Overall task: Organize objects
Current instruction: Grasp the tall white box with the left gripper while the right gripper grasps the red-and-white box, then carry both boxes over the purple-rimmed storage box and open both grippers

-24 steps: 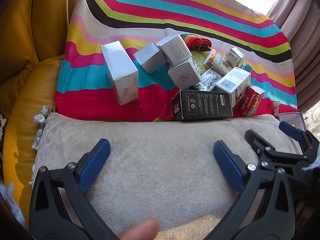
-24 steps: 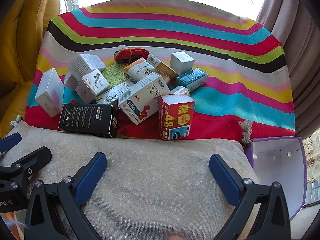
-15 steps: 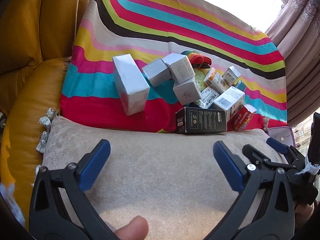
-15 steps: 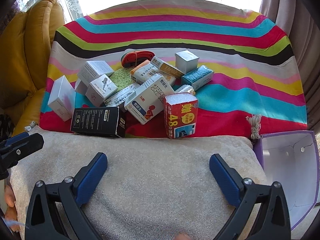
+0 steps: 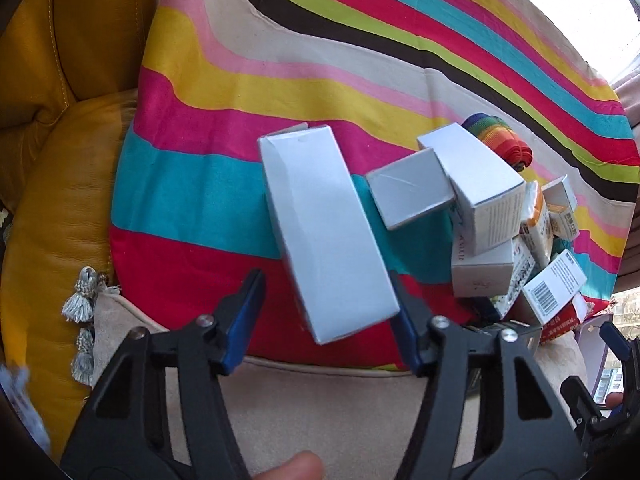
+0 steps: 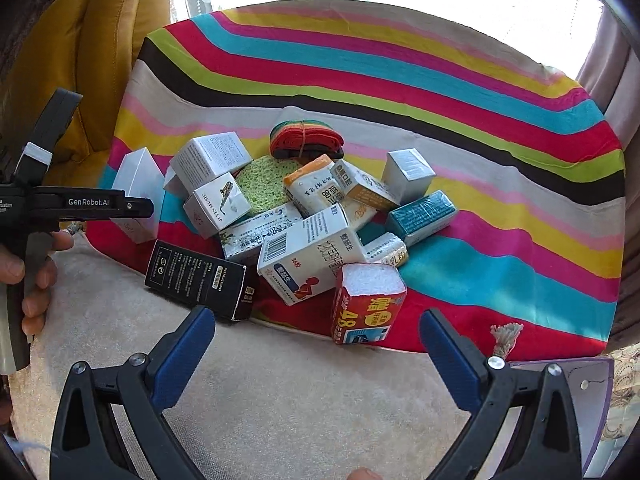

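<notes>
A tall white box [image 5: 328, 240] lies on the striped cloth [image 5: 360, 60], apart from the pile at its left end. My left gripper [image 5: 327, 278] points down over the box's near end with its jaws narrowed around it. The right pad [image 5: 404, 320] is at the box's edge, while a gap shows beside the left pad [image 5: 244, 320]. The right wrist view shows the same box [image 6: 138, 184] under the left gripper [image 6: 80, 204]. My right gripper [image 6: 316, 314] hangs wide open and empty over the beige cushion [image 6: 280, 392], short of the pile.
The pile holds several small cartons, a black box [image 6: 200, 280], a red pack [image 6: 366, 308], a green sponge [image 6: 266, 184] and a rainbow strap roll [image 6: 306, 140]. A purple-edged open box [image 6: 560, 400] stands at the right. Yellow leather sofa [image 5: 60, 200] lies to the left.
My left gripper has moved forward from the cushion onto the tall white box and its jaws have narrowed around it. The right gripper has shifted slightly and stayed wide open.
</notes>
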Demonstrator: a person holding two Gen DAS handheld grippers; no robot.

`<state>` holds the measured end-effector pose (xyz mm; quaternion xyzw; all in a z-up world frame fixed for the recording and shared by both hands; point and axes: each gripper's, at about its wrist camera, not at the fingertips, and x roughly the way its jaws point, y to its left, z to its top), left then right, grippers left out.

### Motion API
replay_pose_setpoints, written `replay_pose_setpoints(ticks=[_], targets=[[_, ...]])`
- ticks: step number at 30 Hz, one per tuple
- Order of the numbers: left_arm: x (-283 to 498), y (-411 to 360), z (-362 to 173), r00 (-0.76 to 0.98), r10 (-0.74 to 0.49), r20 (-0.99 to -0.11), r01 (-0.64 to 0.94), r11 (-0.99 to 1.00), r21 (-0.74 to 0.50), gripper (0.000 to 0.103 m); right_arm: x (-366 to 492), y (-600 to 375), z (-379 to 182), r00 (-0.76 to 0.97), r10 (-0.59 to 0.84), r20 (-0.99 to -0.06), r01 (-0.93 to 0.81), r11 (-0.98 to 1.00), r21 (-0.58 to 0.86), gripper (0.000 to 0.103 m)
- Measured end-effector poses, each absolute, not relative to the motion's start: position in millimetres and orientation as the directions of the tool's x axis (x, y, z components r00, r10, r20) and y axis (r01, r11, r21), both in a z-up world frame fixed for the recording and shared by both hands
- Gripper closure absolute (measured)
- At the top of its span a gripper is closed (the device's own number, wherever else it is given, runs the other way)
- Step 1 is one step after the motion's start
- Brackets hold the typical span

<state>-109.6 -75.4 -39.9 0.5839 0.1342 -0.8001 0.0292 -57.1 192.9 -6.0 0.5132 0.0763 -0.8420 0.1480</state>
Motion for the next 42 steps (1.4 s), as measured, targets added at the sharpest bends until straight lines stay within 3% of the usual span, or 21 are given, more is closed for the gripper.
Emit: replay_pose_setpoints(ticks=[1,6,14,18,27,42], targets=[[-106.8,-76.2,-41.9,-0.316,0.111,-0.942,0.203,-0.962,-0.182,0.056,-58.5,196.3,-8.4,-0.422,-0.17,-0.89,0.322,-0.946,0.028,0.0],[-89.8,-77.9,-32.0,-0.388,0.121,-0.914,0.2,-0.957,-0.212,0.066,-64.4,218.1,-20.5,-0.375,-0.191,-0.907,0.268,-0.959,0.091,0.001],[-59.7,-68.5,-0.4,-0.534,0.087,-0.841,0.136,-0.973,-0.187,0.066,-85.0,224.4,-46.5,-0.299,-0.196,-0.934,0.22,-0.966,0.133,0.034],[-55.1,-65.9,9.9,-0.576,0.051,-0.816,0.144,-0.976,-0.162,0.066,-88.1,219.0,-51.2,-0.31,-0.157,-0.938,0.233,-0.969,0.085,0.059],[-46.0,-38.0,35.5,-0.654,0.046,-0.755,0.081,-0.988,-0.131,0.066,-59.7,223.9,-18.5,-0.495,-0.102,-0.863,0.201,-0.98,0.001,0.06],[-44.7,118.2,49.2,-0.533,0.326,-0.781,-0.266,-0.941,-0.212,0.067,-21.0,312.5,18.4,-0.611,0.059,-0.789,-0.03,-0.998,-0.051,0.06]])
